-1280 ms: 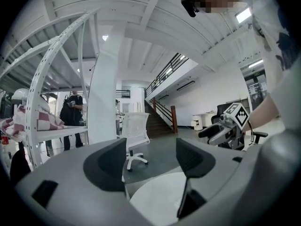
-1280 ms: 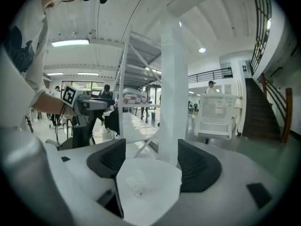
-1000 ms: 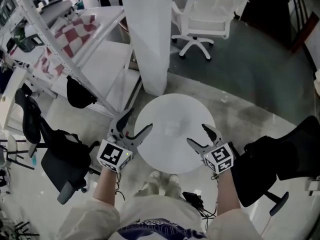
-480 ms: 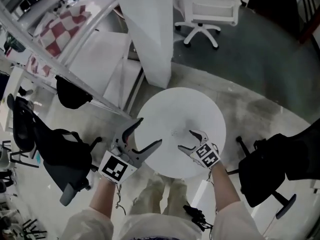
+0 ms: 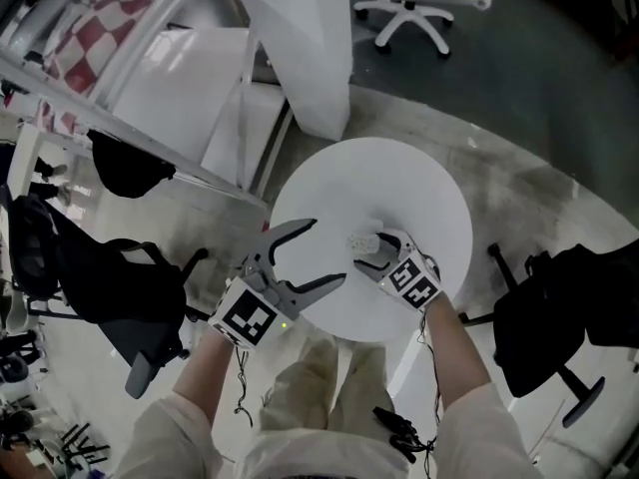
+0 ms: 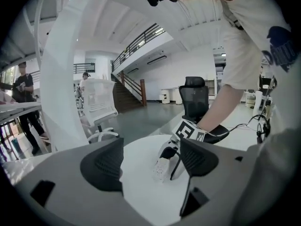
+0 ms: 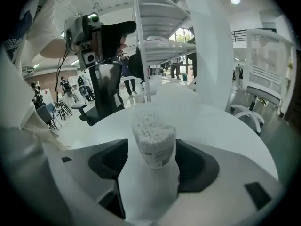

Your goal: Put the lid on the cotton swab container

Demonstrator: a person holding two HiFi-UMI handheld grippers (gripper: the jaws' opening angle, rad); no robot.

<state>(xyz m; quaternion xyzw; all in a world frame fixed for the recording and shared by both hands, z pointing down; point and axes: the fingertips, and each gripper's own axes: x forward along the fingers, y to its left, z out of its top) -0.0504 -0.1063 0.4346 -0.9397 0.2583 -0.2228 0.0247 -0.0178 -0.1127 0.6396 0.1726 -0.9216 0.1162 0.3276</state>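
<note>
An open cotton swab container [image 7: 153, 138], clear and packed with white swabs, stands upright on the round white table [image 5: 419, 188]. My right gripper [image 7: 150, 163] has it between its jaws; they have just been closing, and a sliver of gap still shows at the left pad [image 7: 110, 161]. The head view puts that gripper [image 5: 372, 253] near the table's middle, around the container [image 5: 363, 239]. My left gripper [image 5: 321, 254] hangs open and empty over the table's left front edge. Its own view shows the container [image 6: 161, 169] ahead of its wide jaws. A faint translucent shape [image 7: 176, 95] behind the container may be the lid.
A white column [image 5: 300, 48] rises just beyond the table. Black office chairs stand at the left [image 5: 100, 287] and right [image 5: 559, 317]. A white chair [image 5: 429, 8] is at the back, and a metal shelf rack [image 5: 150, 58] runs along the left.
Both grippers have come down and forward over the table. The right one moved in around the container and narrowed its jaws. The left one's jaws spread a little wider.
</note>
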